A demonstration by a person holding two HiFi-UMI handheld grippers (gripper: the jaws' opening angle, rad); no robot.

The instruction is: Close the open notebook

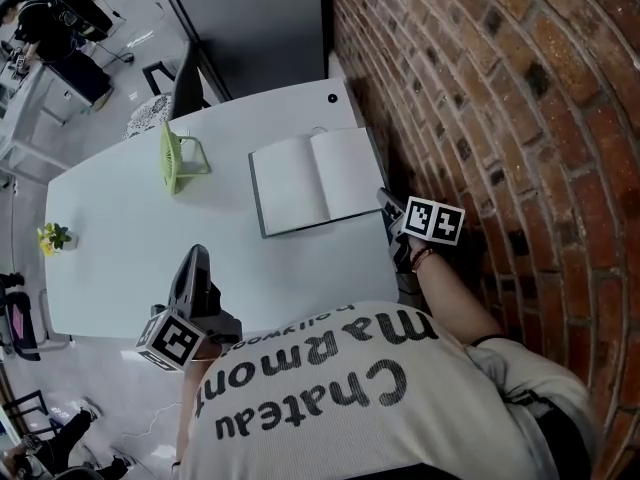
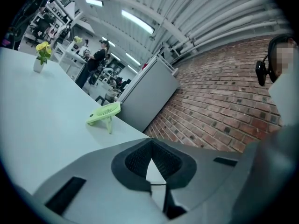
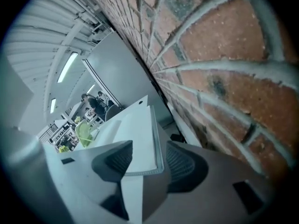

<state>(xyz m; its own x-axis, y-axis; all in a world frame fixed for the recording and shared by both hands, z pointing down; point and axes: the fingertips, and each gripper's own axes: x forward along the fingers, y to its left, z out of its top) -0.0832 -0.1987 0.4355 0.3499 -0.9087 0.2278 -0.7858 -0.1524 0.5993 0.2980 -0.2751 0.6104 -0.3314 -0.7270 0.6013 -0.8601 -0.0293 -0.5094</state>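
On the white tabletop (image 1: 120,258), close to the red brick wall (image 1: 500,98), an open notebook with a grey cover and blank white pages (image 1: 315,180) is laid flat. Its right-hand page reaches almost to the table's wall-side edge. The right gripper (image 1: 387,206) is held at the notebook's near right corner, pointing down along that page. In the right gripper view, the right gripper (image 3: 148,146) is seen with its jaws spread wide, and the near edge of the notebook (image 3: 140,143) is framed in the gap between them; the pads are not pressed on it. The left gripper (image 1: 197,255) is kept well apart from the notebook, over the table's near edge on the other side of the person. In the left gripper view, the tips of the left gripper (image 2: 150,143) are seen brought together with nothing between them.

Two plain pages are shown, parted by a straight centre fold, and the grey cover is seen as a thin border along the left and near edges. A light green plastic desk fan (image 1: 178,158) is stood left of the notebook.
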